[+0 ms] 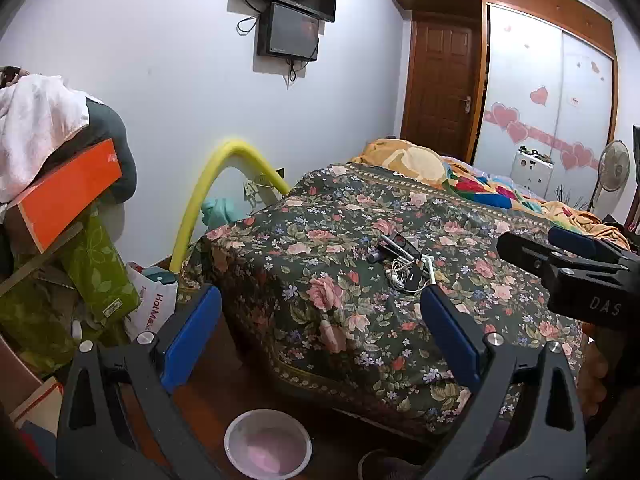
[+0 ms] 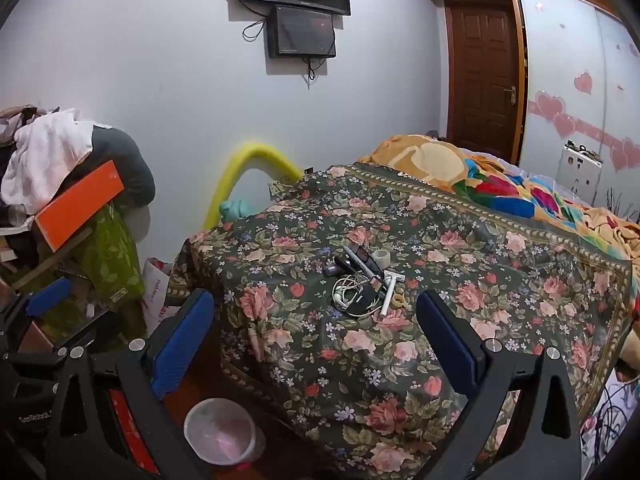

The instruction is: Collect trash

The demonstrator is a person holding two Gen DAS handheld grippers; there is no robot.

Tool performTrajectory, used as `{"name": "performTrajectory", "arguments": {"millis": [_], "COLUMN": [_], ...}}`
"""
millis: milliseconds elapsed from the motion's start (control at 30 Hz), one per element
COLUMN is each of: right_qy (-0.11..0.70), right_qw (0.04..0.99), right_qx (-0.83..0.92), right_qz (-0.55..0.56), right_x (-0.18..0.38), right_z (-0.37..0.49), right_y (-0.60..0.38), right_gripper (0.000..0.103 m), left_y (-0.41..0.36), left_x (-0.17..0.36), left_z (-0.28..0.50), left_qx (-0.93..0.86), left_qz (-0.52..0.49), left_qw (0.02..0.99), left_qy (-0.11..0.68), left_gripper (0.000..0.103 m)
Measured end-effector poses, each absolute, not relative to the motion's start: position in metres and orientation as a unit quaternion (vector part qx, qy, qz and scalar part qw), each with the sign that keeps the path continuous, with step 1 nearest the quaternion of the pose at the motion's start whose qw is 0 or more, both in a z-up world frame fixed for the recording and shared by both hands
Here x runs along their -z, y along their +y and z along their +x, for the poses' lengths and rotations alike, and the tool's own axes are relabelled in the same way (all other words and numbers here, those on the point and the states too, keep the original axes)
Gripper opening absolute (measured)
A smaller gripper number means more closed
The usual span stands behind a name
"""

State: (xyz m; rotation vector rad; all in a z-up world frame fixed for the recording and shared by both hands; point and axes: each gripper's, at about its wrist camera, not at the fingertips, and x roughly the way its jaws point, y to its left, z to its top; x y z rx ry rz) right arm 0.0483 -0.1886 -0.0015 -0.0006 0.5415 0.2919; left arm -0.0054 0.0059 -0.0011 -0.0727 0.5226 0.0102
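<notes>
Both grippers, left gripper (image 1: 320, 320) and right gripper (image 2: 316, 328), hover with jaws spread wide and empty above a pale bin (image 1: 268, 440) on the floor. Small clutter (image 2: 366, 284) lies on the floral bedspread (image 2: 440, 280) ahead, well apart. Approach seems underway; next, one gripper must reach forward and pinch an item.

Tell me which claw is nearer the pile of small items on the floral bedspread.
Right, probably. The right claw faces the pile just short of it; the left claw hangs further back, leftward.
</notes>
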Motion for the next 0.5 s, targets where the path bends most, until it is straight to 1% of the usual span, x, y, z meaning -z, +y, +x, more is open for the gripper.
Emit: {"name": "performTrajectory", "arguments": {"millis": [500], "right_qy": [0.267], "right_qw": [0.953], "right_qx": [-0.146], "right_qz": [0.003], "right_x": [0.0010], "right_z": [0.0448], "right_y": [-0.1892], "right_gripper": [0.101], "left_y": [0.0032], "left_x": [0.0031], "left_z": [-0.0080], "left_qx": [-0.004], "left_qz": [-0.033], "left_qw": [0.965], "left_qy": [0.262], "left_gripper": [0.100]}}
